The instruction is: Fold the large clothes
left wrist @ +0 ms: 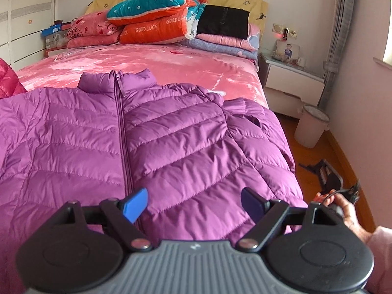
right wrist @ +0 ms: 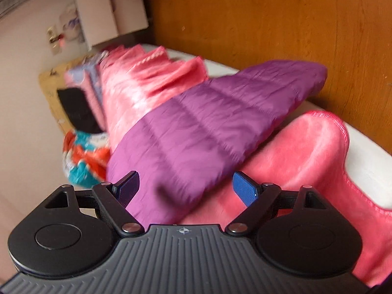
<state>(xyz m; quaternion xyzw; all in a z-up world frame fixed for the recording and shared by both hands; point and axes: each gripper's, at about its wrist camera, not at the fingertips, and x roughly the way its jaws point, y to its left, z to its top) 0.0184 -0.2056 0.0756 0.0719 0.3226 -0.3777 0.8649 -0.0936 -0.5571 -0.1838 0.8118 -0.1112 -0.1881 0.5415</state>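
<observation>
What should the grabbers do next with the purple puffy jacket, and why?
Probably the right gripper should close on the sleeve in front of it, to fold it in over the jacket's front. The purple jacket lies flat and zipped on the pink bed, with that sleeve sticking out over the bed's edge. Both grippers are open and hold nothing; the left gripper is near the hem.

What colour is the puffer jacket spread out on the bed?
Purple, with quilted stitching and a matching zip. The jacket shows best in the left wrist view.

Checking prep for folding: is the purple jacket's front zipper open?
No, the purple jacket lies flat with its zipper closed up to the collar.
</observation>
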